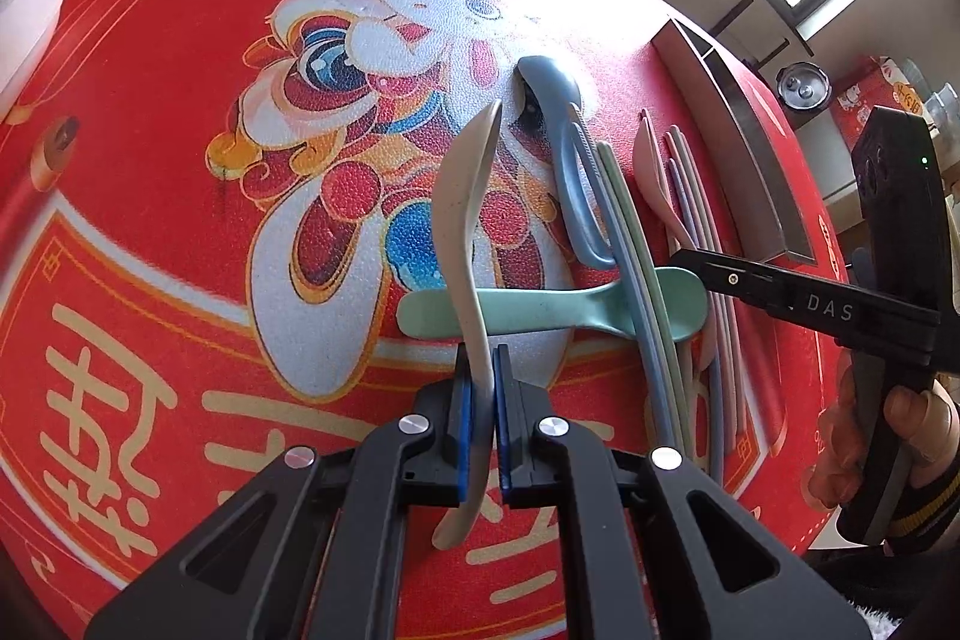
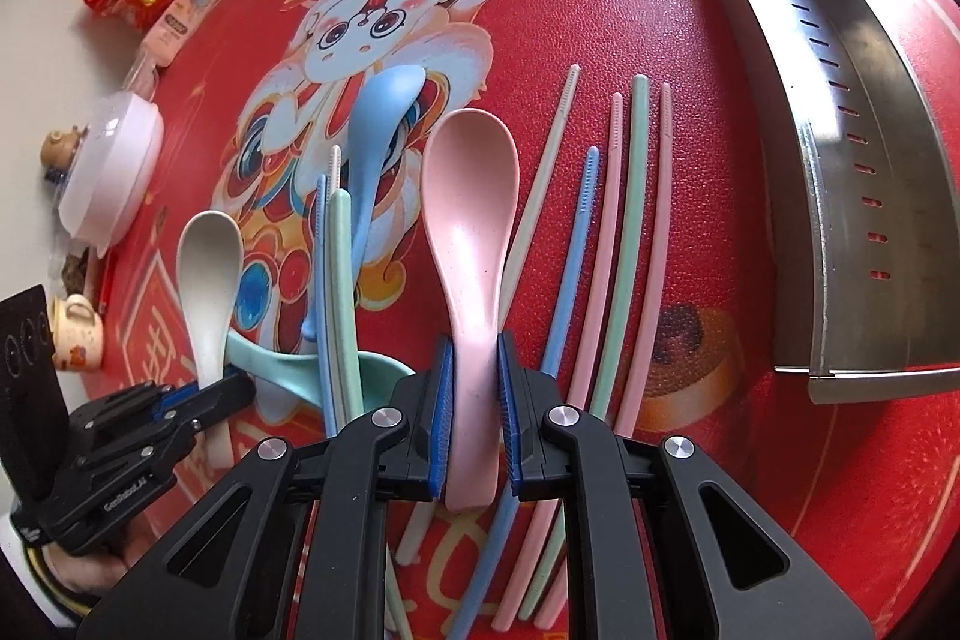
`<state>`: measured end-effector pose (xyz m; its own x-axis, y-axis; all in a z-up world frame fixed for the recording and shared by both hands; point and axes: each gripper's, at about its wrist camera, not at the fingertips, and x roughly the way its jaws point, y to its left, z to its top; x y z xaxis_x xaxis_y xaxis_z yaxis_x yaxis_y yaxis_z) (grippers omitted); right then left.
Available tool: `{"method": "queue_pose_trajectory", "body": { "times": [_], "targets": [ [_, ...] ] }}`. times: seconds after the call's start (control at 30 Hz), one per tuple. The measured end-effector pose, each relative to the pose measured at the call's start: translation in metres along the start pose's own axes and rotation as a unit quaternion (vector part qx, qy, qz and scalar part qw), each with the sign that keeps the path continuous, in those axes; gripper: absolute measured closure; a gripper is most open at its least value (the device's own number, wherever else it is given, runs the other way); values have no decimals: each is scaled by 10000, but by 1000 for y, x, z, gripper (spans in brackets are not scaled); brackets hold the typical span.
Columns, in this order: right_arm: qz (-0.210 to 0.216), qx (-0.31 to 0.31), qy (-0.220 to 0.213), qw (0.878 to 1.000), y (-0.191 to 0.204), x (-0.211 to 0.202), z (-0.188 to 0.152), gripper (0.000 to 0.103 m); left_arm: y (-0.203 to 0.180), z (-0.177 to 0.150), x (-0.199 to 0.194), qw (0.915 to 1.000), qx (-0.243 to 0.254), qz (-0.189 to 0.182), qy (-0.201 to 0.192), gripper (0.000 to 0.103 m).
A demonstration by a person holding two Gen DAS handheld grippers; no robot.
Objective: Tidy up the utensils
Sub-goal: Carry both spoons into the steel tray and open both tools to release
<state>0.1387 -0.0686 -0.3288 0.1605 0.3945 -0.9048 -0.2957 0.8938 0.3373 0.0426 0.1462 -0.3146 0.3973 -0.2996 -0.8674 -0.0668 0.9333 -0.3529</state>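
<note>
Red festive mat covers the counter (image 2: pixel 750 220). Left gripper (image 1: pixel 483 400) pinches the beige spoon (image 1: pixel 462 220); right gripper (image 2: pixel 474 400) pinches the pink spoon (image 2: pixel 471 208). Both grasped; next, carry them to the steel caddy (image 2: pixel 852 160).

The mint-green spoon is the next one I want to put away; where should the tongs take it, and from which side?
Take the mint-green spoon by its free handle end, which sticks out past the beige spoon. Come from above with the jaws across the narrow handle. Its bowl lies pinned under the blue and green chopsticks, so it should probably be slid out handle-first rather than lifted straight up.
</note>
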Motion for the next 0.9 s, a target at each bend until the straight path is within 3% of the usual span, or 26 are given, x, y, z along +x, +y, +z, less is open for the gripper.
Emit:
{"method": "queue_pose_trajectory", "body": {
  "times": [0.17,0.33,0.9],
  "targets": [
    [-270,-112,-67,9996,6,-6,-2,89,0,0,-3,9999,20,122,13,96],
    [-212,-130,-122,9996,7,-12,-3,89,8,2,-11,9998,-147,113,-58,96],
    [149,-7,-505,9986,-1,-41,-3,89,-14,18,-32,9998,67,-2,-161,96]
  ]
}}
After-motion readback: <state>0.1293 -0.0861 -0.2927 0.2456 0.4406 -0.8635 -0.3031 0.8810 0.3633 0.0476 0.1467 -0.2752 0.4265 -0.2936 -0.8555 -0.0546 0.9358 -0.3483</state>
